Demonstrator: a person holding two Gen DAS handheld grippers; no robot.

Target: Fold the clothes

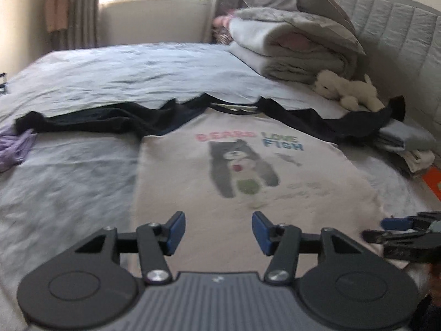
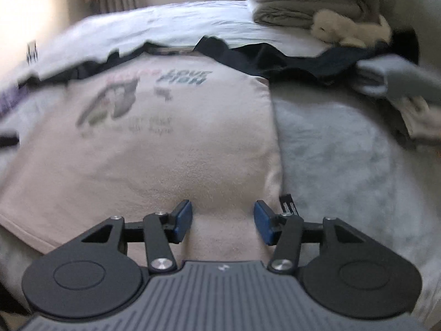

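Observation:
A pale pink shirt (image 1: 248, 182) with dark navy sleeves and a bear print lies flat, front up, on the bed, sleeves spread left and right. It also shows in the right wrist view (image 2: 165, 151). My left gripper (image 1: 218, 231) is open and empty above the shirt's lower middle. My right gripper (image 2: 222, 220) is open and empty over the shirt's lower right part, near its side edge; it also shows at the right edge of the left wrist view (image 1: 386, 229).
The bed has a light blue sheet (image 1: 82, 171). Folded blankets (image 1: 292, 49) and a white plush toy (image 1: 347, 89) sit at the head. Folded clothes (image 1: 408, 146) lie at the right, a purple garment (image 1: 13, 149) at the left. A padded headboard (image 1: 399, 33) stands behind.

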